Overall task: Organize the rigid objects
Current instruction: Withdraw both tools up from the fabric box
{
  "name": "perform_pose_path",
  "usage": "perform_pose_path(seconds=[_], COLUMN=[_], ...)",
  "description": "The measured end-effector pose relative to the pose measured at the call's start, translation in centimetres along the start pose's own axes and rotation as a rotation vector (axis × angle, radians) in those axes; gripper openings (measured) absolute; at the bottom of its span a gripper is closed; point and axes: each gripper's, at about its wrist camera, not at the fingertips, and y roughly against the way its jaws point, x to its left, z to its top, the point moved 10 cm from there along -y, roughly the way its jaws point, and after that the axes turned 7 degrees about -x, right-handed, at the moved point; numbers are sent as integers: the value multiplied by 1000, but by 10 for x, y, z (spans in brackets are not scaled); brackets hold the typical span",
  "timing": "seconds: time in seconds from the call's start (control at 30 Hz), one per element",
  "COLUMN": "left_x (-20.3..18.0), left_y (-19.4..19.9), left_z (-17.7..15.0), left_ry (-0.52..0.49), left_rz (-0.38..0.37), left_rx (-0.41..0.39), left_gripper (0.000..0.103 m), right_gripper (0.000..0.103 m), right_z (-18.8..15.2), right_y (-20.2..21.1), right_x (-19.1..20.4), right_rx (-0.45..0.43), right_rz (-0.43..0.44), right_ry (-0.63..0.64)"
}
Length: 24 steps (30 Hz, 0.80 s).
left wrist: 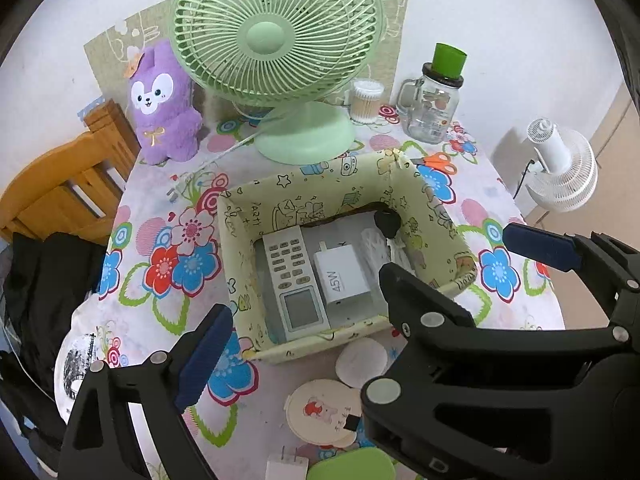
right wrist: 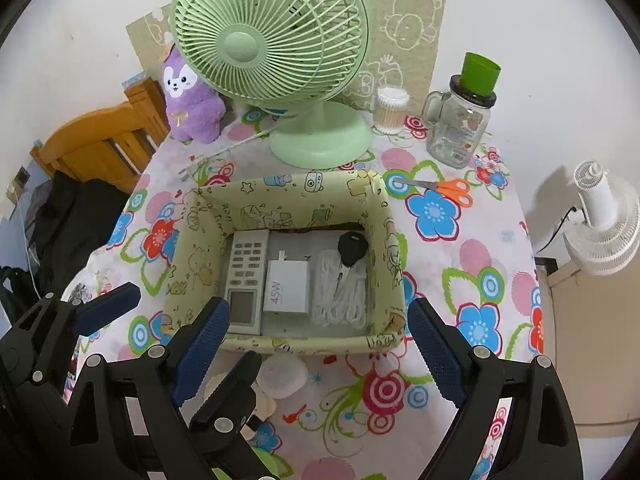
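Both empty: left hand-held gripper (left wrist: 360, 296) and right hand-held gripper (right wrist: 320, 348) have jaws wide apart, nothing between the pads, hovering over the near edge of the fabric box (right wrist: 288, 196) on the table (right wrist: 460, 264). Inside the box, left to right: remote (right wrist: 246, 280), white 45W charger (right wrist: 287, 287), white cable bundle (right wrist: 340, 300) with black key (right wrist: 352, 249) on top. Orange scissors (right wrist: 444, 188) lie just beside the box's far right corner.

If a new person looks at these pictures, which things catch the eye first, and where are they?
The big green fan stands at the back of the flowered table, with a purple plush toy to its left. In the middle sits a patterned box holding a remote, a white charger and a black key.
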Motion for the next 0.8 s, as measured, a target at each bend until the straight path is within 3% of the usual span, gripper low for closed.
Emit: perform_pose_path(seconds=[0.8], left_x=[-6], left_y=[43], left_z=[-23], left_ry=[-87], left_rz=[-42], left_rx=[-37], left_gripper=[96], right_gripper=[92], right_z=[-27], right_y=[48], right_x=[10], right_rx=[-50], right_rz=[-47], right_ry=[-43])
